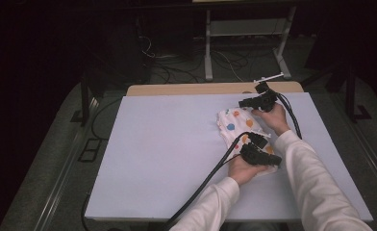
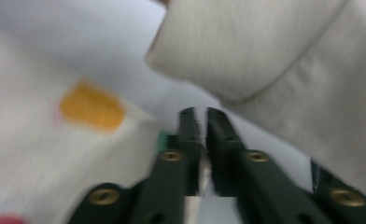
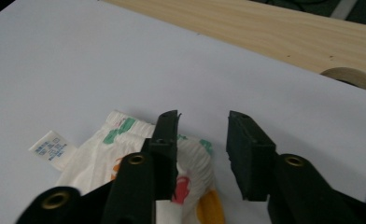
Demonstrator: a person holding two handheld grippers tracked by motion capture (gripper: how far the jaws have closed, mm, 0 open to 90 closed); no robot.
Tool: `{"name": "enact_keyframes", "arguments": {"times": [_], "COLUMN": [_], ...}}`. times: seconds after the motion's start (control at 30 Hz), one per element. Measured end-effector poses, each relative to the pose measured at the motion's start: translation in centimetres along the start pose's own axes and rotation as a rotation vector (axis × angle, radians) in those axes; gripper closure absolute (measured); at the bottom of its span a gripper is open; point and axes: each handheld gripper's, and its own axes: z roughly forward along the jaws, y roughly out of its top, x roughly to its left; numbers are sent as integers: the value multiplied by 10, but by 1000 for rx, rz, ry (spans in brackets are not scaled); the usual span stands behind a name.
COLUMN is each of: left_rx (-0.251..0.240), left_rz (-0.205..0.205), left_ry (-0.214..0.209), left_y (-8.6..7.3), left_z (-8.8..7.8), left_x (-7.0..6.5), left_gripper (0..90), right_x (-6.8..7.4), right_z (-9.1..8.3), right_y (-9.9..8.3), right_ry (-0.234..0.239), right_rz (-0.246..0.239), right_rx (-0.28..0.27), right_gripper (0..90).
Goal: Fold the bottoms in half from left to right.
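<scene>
- A small white cloth garment with orange, blue, green and red spots lies crumpled toward three o'clock on the pale lavender matte table sheet, between the two hands.
- In the right gripper view its fabric looks soft and gathered into elastic-like ruffles, with a small white printed care label sticking out flat at nine o'clock.
- The left black two-jaw gripper sits on the garment's six o'clock end; in the left gripper view its jaws are clenched on a thin sliver of the white cloth, with an orange spot blurred at ten o'clock.
- The right black two-jaw gripper is at the garment's one o'clock corner, jaws released with a clear gap, cloth just below them.
- A ribbed cream knit sleeve shows in the left gripper view.
- A light wooden table edge, smooth-grained, shows at twelve o'clock beyond the sheet.
</scene>
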Motion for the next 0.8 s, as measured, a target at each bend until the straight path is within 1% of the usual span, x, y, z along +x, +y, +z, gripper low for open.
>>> {"name": "enact_keyframes", "arguments": {"times": [0.03, 0.07, 0.1, 0.17, 0.27, 0.3, 0.37, 0.4, 0.43, 0.5, 0.57, 0.63, 0.73, 0.8], "left_rx": [-3, -6, -11, -23, -23, -26, -47, -56, -67, -79, -89, -100, -112, -118], "left_rz": [4, 16, 29, 48, 59, 58, 44, 42, 43, 44, 43, 46, 64, 65], "left_ry": [3, 17, 31, 54, 82, 81, 63, 61, 49, 36, 30, 29, 48, 57], "left_y": [0, 0, 0, 0, -1, -2, -3, -3, -3, -5, -6, -7, -8, -8], "left_z": [0, -2, -3, -5, -8, -9, -13, -15, -18, -22, -27, -33, -40, -45], "left_x": [-1, -2, -3, -5, -7, -6, -6, -6, -5, -5, -5, -5, -5, -4], "left_gripper": [771, 744, 699, 616, 494, 461, 433, 409, 386, 345, 300, 285, 242, 206], "right_x": [1, 1, 1, 2, 1, 1, 2, 2, 3, 3, 4, 5, 6, 5], "right_z": [-1, -2, -3, -4, -7, -9, -11, -12, -14, -16, -18, -20, -24, -27], "right_y": [-1, -1, -2, -3, -5, -5, -7, -8, -9, -12, -14, -16, -18, -18], "right_ry": [-10, -9, -8, 1, 18, 26, 26, 32, 37, 50, 66, 67, 67, 66], "right_rz": [8, 11, 17, 26, 40, 48, 48, 43, 39, 45, 51, 41, 46, 51], "right_rx": [-8, -11, -14, -27, -30, -29, -31, -32, -36, -50, -52, -54, -66, -76], "right_gripper": [562, 533, 491, 438, 350, 269, 214, 168, 135, 122, 65, 37, 28, 20]}}
